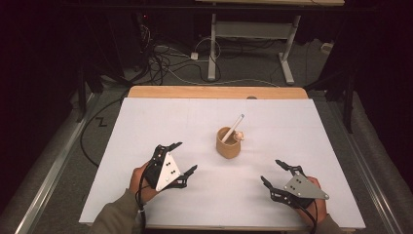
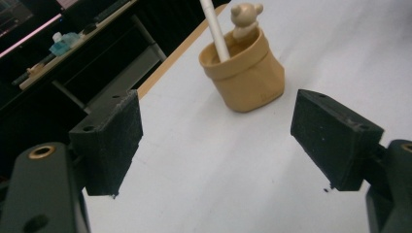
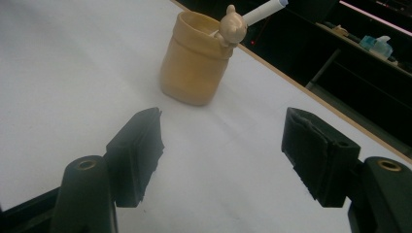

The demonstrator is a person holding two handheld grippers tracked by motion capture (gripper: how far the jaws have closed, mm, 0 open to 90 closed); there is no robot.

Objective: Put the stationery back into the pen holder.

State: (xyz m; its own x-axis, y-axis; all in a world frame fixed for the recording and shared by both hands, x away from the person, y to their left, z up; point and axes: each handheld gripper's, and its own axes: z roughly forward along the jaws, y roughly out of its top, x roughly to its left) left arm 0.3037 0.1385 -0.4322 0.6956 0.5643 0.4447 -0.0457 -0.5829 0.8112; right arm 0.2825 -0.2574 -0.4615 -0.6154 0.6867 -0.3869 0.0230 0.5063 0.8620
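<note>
A white worktop (image 1: pixel 146 126) carries a tan cup (image 1: pixel 227 143) just past centre toward 12 o'clock. A white pen (image 1: pixel 235 126) leans in it toward 1 o'clock, and a small bear figure (image 1: pixel 239 136) perches on its rim at 3 o'clock.

A lab: dark room, loose floor cables (image 1: pixel 165 61), a height-adjustable desk frame (image 1: pixel 253 34) behind.
</note>
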